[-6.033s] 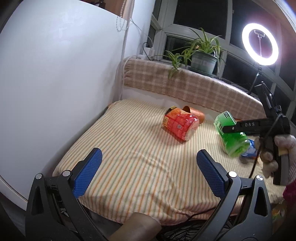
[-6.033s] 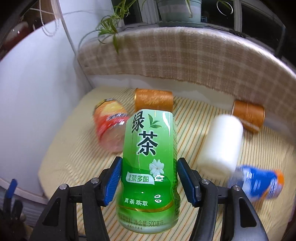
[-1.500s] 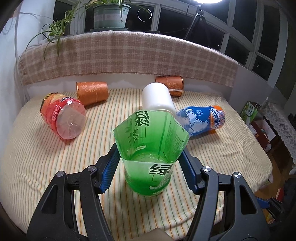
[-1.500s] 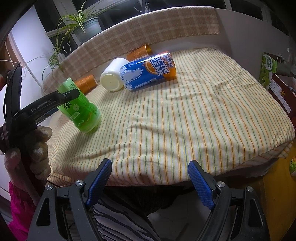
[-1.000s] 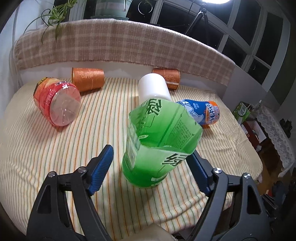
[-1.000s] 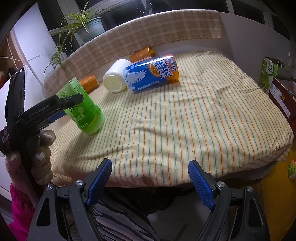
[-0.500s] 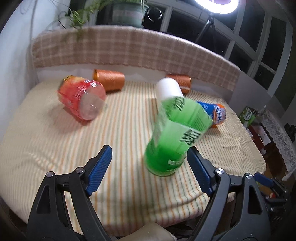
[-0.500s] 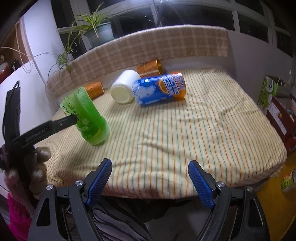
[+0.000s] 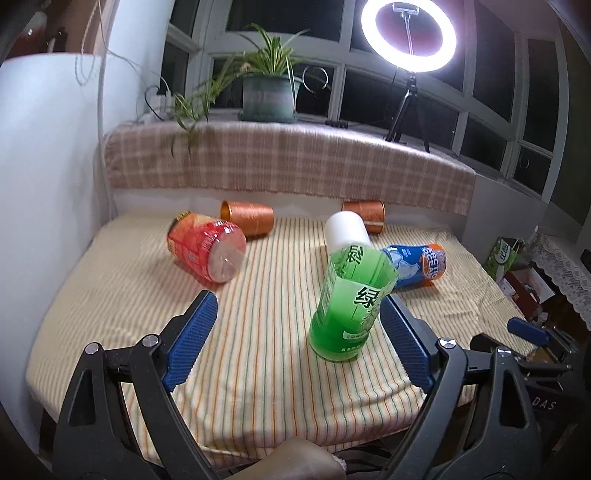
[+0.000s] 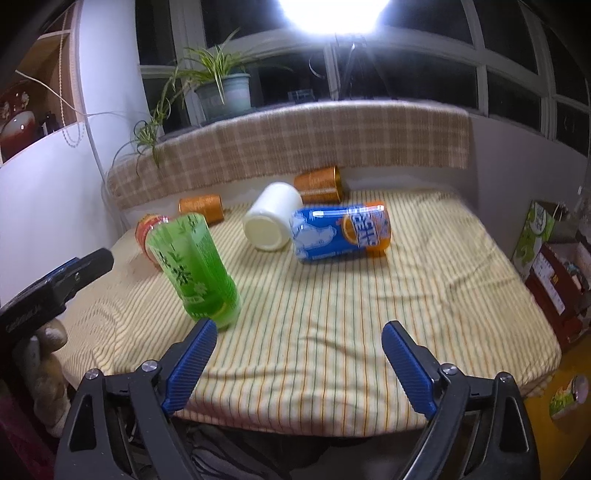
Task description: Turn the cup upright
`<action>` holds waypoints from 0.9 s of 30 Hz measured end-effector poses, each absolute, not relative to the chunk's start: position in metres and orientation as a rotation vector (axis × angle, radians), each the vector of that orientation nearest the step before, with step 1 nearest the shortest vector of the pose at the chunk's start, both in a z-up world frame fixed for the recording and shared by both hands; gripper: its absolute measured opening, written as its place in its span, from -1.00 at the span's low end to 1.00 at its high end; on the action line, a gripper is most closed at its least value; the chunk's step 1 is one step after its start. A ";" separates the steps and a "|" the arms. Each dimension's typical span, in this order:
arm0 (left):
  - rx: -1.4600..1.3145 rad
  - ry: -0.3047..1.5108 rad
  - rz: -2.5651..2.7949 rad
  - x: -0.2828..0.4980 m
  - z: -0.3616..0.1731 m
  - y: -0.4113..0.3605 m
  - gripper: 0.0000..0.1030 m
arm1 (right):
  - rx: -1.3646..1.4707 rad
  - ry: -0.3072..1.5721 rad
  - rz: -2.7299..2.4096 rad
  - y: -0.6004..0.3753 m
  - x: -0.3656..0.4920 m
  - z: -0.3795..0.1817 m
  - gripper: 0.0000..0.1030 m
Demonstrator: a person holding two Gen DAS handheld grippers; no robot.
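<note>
Green translucent plastic cup (image 9: pixel 349 306), cut from a tea bottle with white characters on its faceted wall, standing upright on its rounded base, open mouth up, on the striped cloth (image 9: pixel 258 354) toward the near edge; soft, slightly rumpled fabric with thin orange and green lines on cream. Left gripper (image 9: pixel 297 339) empty, jaws spread wide, ribbed blue pads (image 9: pixel 190 334) on black plastic arms; right pad just beside the cup's lower wall, contact impossible to tell. Right gripper (image 10: pixel 295 363) likewise wide apart and holding nothing, low at the near edge of the cloth, its left pad close in front of the cup (image 10: pixel 194 271) in that view. Lying on their sides farther back: red plastic cup (image 9: pixel 207 251) with clear ridged base facing the camera; two coppery metallic cups, left one (image 9: pixel 247 221) near the red one, right one (image 9: pixel 364 216) by the back wall; smooth white cylinder cup (image 9: pixel 345 230) just behind the green one; blue and orange labelled cup (image 9: pixel 415 264) next to the white one. Woven plaid fabric (image 9: pixel 288 162) draped over the ledge behind, potted spider plant (image 9: pixel 267 90) on top, glowing ring light (image 9: pixel 408 35) on a tripod at the window.
</note>
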State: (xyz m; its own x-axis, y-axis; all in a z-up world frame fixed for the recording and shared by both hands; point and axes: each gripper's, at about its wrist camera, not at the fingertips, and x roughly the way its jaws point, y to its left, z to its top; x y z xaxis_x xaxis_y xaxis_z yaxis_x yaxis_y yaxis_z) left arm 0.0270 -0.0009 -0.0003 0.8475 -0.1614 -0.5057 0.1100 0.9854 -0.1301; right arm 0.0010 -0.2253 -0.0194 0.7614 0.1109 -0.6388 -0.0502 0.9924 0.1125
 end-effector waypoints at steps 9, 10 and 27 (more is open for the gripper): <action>-0.073 0.467 -0.108 0.008 0.011 -0.002 1.00 | 0.042 0.602 0.055 -0.215 -0.002 -0.002 0.99; -0.075 0.463 -0.105 0.007 0.012 -0.002 1.00 | 0.036 0.592 0.048 -0.214 -0.002 -0.001 0.99; -0.101 0.458 -0.088 0.000 0.012 0.007 1.00 | -0.008 0.518 0.010 -0.202 -0.003 0.013 0.99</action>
